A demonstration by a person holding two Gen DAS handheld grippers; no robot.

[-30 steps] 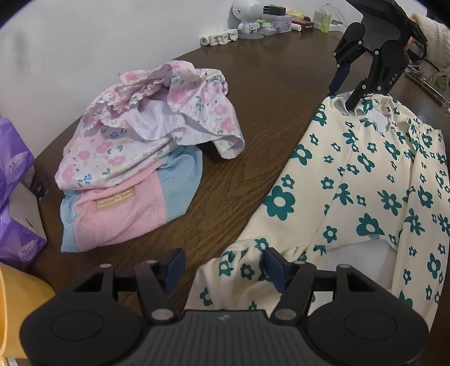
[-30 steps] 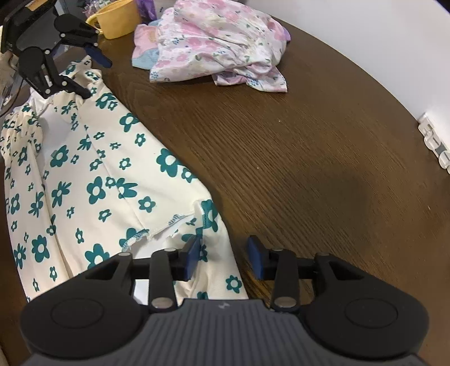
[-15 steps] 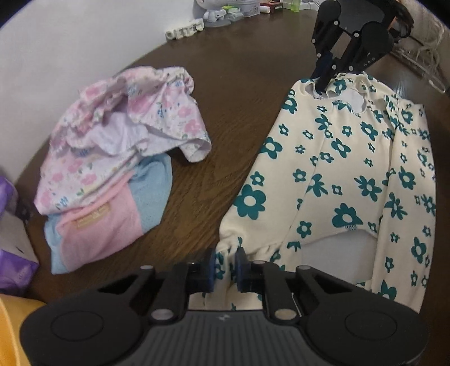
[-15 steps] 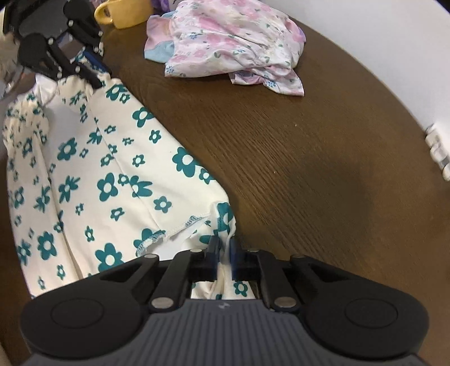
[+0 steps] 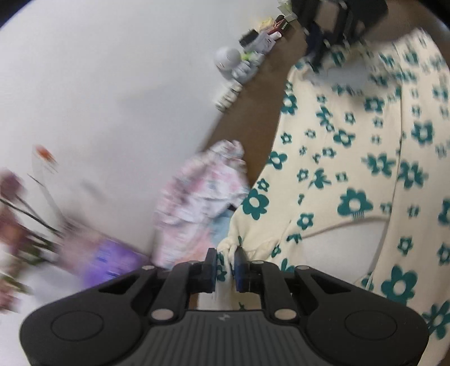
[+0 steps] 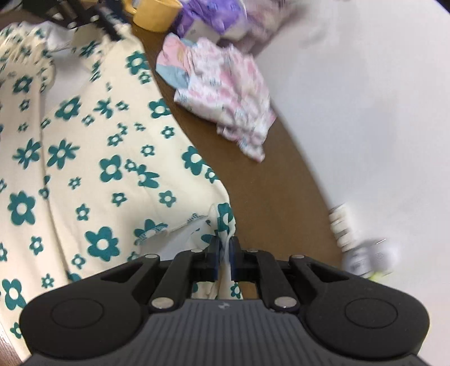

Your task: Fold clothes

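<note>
Two grippers, one garment, and both have a firm bite on it. Left gripper (image 5: 225,263) has its blue-padded fingers pinched narrow on a bunched corner of the cream top with teal flowers (image 5: 351,169), cloth squeezed right between the tips. From that pinch the top stretches forward and to the right of the fingers, lifted off the brown table (image 5: 261,93), its white inside face showing just right of the fingertips. Far ahead of those fingers, up at the other end of the cloth, the right gripper shows as a dark blurred shape. Left of the fingertips lies the pink floral pile of clothes (image 5: 202,197), with a purple pack (image 5: 112,259) further left, both smeared by motion blur. Over in the right wrist view, the right gripper (image 6: 224,254) is clamped the same way, fingers nearly together with a fold of the cream fabric caught between them. The flowered top spreads ahead and to the left of these fingers, while bare table runs forward on their right. Ahead and slightly right sits the pink pile, a blue-and-pink piece tucked under its far edge, and beyond it a yellow cup (image 6: 156,14) near the table's far rim.
</note>
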